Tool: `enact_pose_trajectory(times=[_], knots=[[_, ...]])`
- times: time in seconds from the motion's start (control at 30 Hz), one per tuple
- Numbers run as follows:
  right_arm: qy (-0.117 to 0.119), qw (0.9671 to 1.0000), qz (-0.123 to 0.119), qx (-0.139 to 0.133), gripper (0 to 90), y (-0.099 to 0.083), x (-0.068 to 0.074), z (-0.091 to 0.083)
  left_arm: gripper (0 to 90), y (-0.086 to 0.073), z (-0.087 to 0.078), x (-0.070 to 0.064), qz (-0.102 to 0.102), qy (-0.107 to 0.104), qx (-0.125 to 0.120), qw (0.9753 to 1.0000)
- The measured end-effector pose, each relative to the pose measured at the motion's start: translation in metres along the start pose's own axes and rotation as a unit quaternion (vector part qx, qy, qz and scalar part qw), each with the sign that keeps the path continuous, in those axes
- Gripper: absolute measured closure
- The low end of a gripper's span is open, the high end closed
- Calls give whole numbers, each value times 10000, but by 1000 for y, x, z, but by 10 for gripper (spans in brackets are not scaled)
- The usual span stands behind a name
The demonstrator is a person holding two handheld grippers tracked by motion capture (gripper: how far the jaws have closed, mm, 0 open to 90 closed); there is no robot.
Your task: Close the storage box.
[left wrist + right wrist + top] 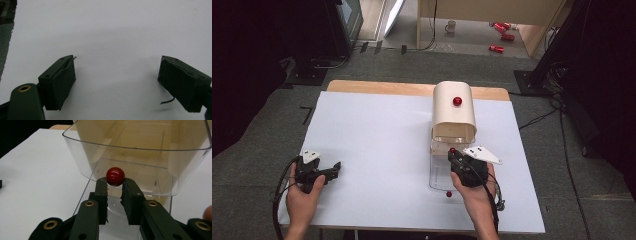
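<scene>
A red ball (115,176) is being pinched by the right gripper (115,185) just before the clear container (140,157), while the left gripper (117,82) is being held agape, well left of it.

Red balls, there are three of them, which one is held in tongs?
The red ball pinched at the tips of the right tongs, before the clear bin. One sits on the cream lid; another lies loose on the table.
</scene>
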State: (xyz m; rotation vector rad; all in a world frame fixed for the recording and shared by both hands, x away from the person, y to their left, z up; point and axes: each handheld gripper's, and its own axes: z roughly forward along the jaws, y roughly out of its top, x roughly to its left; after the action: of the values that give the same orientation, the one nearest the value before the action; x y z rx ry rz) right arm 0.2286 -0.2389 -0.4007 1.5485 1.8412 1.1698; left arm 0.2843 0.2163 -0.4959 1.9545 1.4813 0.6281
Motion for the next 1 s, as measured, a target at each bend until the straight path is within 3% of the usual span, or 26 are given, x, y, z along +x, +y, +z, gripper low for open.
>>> enact_pose_trajectory(times=[0.6,0.67,0.7,0.8,1.0], knots=[[-27,10000,43,16,758,14,-8,17,144,0,0,0,-4,-2,-5,10000],[-12,10000,38,43,706,13,-8,17,144,0,0,0,-5,0,-3,10000],[80,9999,47,76,587,11,-8,15,144,0,0,0,-3,-2,0,10000],[164,9998,36,72,464,5,-5,8,144,0,0,0,-3,1,-3,10000],[236,9996,-57,170,345,-14,2,-10,144,0,0,0,7,3,1,10000]])
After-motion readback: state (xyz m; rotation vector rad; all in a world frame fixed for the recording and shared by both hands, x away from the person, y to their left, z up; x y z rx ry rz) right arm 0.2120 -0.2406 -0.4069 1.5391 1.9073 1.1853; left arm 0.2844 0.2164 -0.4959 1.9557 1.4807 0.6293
